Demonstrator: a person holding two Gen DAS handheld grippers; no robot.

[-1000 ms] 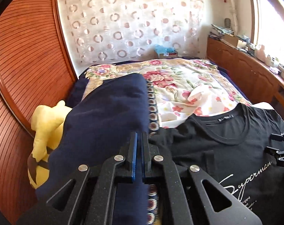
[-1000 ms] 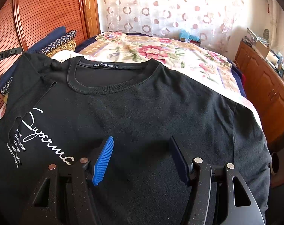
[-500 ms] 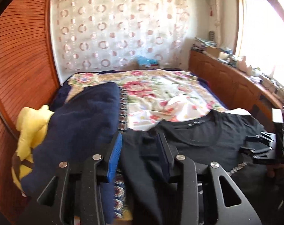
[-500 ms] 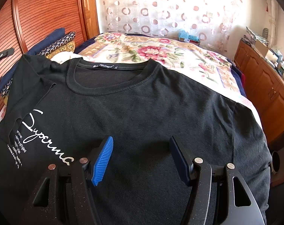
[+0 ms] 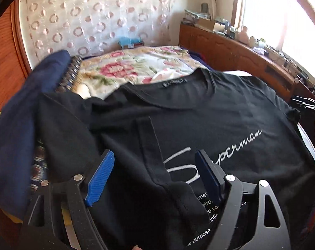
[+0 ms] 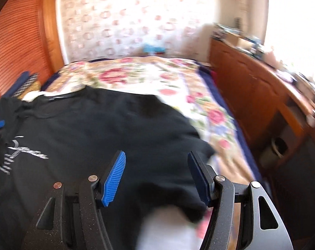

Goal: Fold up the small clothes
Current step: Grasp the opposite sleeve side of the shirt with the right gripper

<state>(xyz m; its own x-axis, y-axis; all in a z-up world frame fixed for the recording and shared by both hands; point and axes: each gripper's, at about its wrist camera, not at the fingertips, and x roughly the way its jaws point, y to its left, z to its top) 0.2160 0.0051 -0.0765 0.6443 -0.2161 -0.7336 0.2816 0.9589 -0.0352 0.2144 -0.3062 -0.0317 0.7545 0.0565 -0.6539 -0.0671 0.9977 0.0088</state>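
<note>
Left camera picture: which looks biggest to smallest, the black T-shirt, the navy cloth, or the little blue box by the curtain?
1. black T-shirt
2. navy cloth, though it sits close to the camera
3. blue box, far away, so it looks tiny

One black T-shirt (image 5: 199, 120), one navy cloth (image 5: 22, 125), one floral bedspread (image 5: 136, 66), two grippers.

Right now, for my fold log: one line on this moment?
left gripper: opening, sleeve between | right gripper: open over black T-shirt
</note>
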